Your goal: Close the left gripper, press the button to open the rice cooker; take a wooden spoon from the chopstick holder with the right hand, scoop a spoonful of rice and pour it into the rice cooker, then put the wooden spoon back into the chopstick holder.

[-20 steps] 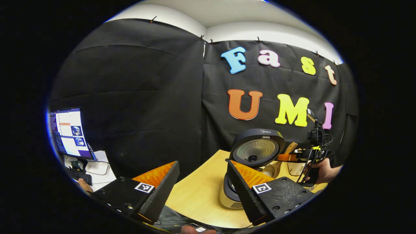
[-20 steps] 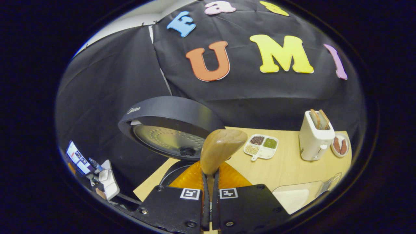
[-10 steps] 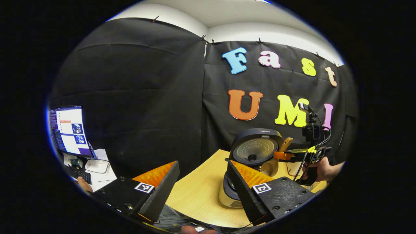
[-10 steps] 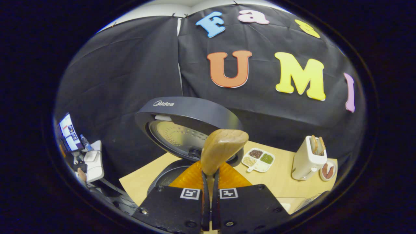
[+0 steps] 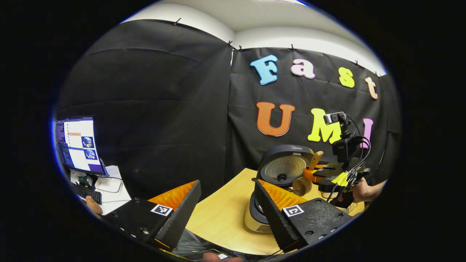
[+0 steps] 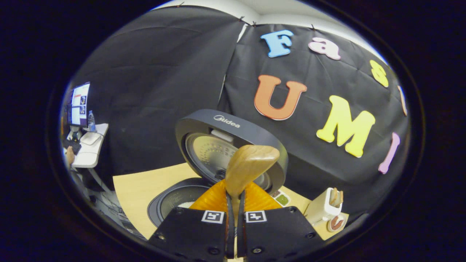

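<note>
A: Since a second ago the right tool (image 6: 233, 218) has rolled over to the left, and the white toaster (image 6: 325, 207) and sectioned grain dish (image 6: 281, 198) have slid down to the right edge of the right gripper view. The rice cooker's (image 6: 204, 174) raised lid now sits straight ahead of it.

B: And the wooden spoon (image 6: 247, 169)?

A: Clamped by its handle between the right tool's two closed fingers, bowl uppermost in that view. In the left gripper view the spoon (image 5: 307, 174) is tipped over beside the open lid, its rounded bowl low by the pot.

B: So the pour is under way?

A: That's my reading. A pale patch shows in the inner pot (image 6: 174, 202), which may be rice, but I cannot tell whether the spoon has emptied.

B: The left tool (image 5: 227, 207)?

A: Held back at the near edge of the tabletop (image 5: 222, 214), its fingers spread wide with nothing between them, the rice cooker (image 5: 282, 182) just beyond its right finger.

B: What next?

A: Finish tipping, level the spoon and carry it back to the chopstick holder. That calls for keeping the grip firm and lowering the spoon in upright before letting go.
</note>
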